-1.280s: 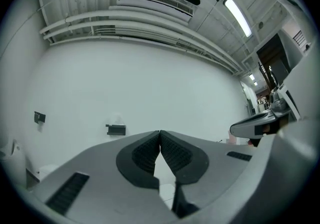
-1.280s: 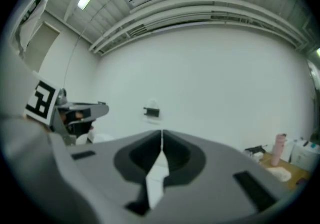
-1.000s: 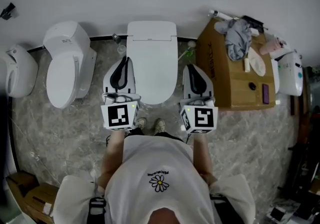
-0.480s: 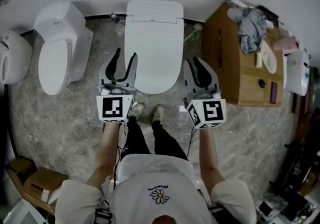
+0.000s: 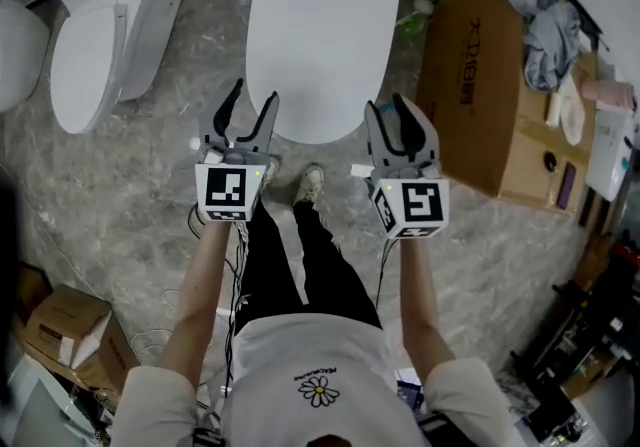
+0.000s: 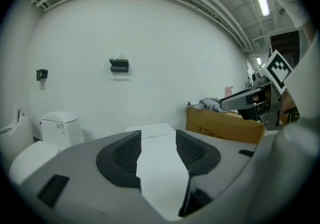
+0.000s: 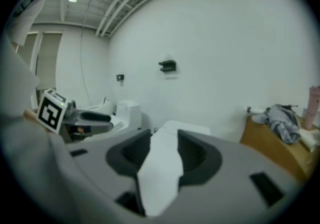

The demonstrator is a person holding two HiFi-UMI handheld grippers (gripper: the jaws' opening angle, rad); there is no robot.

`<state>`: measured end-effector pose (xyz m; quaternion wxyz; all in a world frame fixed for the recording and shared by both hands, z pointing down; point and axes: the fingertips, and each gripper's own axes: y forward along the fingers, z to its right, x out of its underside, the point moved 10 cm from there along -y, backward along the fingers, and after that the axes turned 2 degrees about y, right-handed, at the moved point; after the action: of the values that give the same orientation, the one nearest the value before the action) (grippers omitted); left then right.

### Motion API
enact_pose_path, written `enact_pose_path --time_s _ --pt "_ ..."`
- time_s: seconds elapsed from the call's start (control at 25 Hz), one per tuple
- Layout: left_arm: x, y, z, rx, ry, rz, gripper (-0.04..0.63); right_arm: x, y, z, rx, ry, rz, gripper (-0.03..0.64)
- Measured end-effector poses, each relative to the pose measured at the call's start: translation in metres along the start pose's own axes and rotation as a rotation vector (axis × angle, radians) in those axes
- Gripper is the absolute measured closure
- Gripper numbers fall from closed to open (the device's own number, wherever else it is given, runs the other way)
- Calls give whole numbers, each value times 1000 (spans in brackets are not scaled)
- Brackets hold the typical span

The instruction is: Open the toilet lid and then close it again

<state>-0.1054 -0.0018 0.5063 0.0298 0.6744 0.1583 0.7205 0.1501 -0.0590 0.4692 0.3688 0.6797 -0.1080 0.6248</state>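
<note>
From the head view: finds the toilet lid (image 5: 325,35) shut and flat at top centre, between a second toilet (image 5: 95,30) on the left and a cardboard box (image 5: 480,105) on the right. Leaves a strip of bare marble floor (image 5: 130,195) open down each side of the bowl. Places the left gripper (image 5: 252,100) at the lid's front-left edge and the right gripper (image 5: 390,113) just off its front-right edge. Shows both pairs of jaws apart, nothing pinched.

Against a second ago: jaws then closed, since then opening on both sides. Tips now near the lid's front rim, earlier further up its sides. Lid shut then as now.

Runs lengthwise from the wall toward the feet, rounded front end pointing at the person.

From the left gripper view: looks through parted jaws at the white lid beyond, neither pad touching it; box off to the right.

From the right gripper view: much the same, jaws spread, lid showing through the gap, other gripper at the left.
</note>
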Motion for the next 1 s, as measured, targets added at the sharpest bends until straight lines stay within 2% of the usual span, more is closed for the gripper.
enact_pose_path --time_s 0.32,0.56,0.76,1.0 --pt "120 -1 5 87 7 -111 350 114 25 -11 -7 -20 -148 433" --pt "197 -4 17 167 56 -214 336 212 30 -20 -18 -56 -287 417" --pt "239 -5 28 229 71 -302 314 264 24 -30 -34 -31 -380 405" --pt "274 0 41 256 92 -399 310 299 30 -36 -46 -27 -457 405"
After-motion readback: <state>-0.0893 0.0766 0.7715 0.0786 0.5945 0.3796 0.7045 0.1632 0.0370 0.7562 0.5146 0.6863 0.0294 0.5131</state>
